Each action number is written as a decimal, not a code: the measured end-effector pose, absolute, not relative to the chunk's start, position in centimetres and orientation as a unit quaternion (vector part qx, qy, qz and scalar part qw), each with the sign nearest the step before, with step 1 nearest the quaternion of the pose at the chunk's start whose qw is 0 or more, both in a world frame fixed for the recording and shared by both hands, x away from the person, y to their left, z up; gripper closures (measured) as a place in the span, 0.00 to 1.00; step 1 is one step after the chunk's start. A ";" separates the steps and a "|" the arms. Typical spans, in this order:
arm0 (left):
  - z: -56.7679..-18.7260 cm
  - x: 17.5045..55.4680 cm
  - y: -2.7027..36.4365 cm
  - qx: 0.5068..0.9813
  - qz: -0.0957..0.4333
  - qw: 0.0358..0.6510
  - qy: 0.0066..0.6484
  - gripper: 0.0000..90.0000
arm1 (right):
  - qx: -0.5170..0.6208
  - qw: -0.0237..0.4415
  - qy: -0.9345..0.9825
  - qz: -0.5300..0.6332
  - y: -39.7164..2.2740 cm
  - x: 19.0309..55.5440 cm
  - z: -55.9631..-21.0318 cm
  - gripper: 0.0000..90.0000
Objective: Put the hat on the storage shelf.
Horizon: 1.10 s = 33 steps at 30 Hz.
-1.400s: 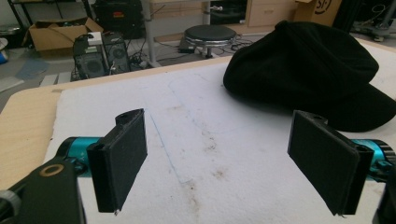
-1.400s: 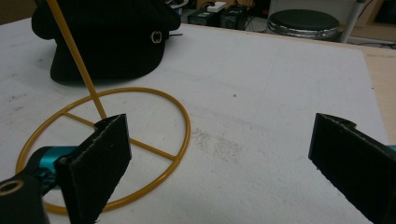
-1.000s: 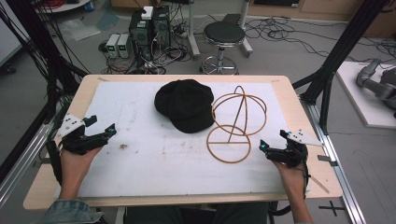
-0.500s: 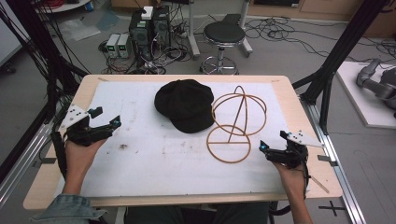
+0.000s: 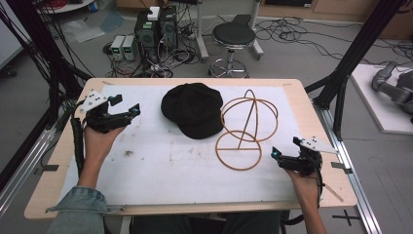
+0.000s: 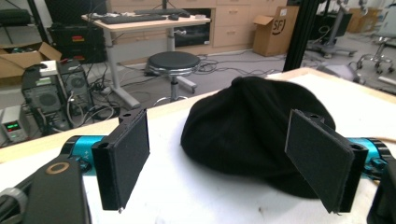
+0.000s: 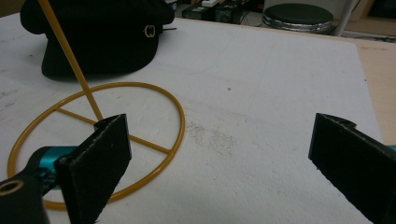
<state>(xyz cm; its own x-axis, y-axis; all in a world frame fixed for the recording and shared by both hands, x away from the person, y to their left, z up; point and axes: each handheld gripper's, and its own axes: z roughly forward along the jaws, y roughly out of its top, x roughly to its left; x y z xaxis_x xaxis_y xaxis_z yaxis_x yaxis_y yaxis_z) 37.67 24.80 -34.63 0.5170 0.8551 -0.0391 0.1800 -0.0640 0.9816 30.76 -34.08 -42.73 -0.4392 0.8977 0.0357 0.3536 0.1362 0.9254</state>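
The black cap (image 5: 194,109) lies just ahead of the left gripper (image 5: 130,113), whose jaws stand apart; the right gripper (image 5: 275,155), jaws likewise spread, rests beside the wire hat stand (image 5: 243,130), well apart from the cap

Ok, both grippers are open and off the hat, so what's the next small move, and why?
Probably ease the left gripper forward to the black hat. Its jaws stand wide open, already framing the hat's near edge, with bare mat between. The right gripper waits open beside the wire hat stand, whose frame is bare.
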 end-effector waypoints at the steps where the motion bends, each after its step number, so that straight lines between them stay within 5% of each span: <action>1: -34.5 37.9 24.7 0.665 0.299 0.564 0.388 0.25 | 0.447 0.283 0.699 0.480 -34.1 30.8 -42.7 0.06; 33: -31.9 47.1 18.3 0.670 0.259 0.599 0.354 0.24 | 0.448 0.283 0.699 0.481 -34.1 30.7 -42.7 0.06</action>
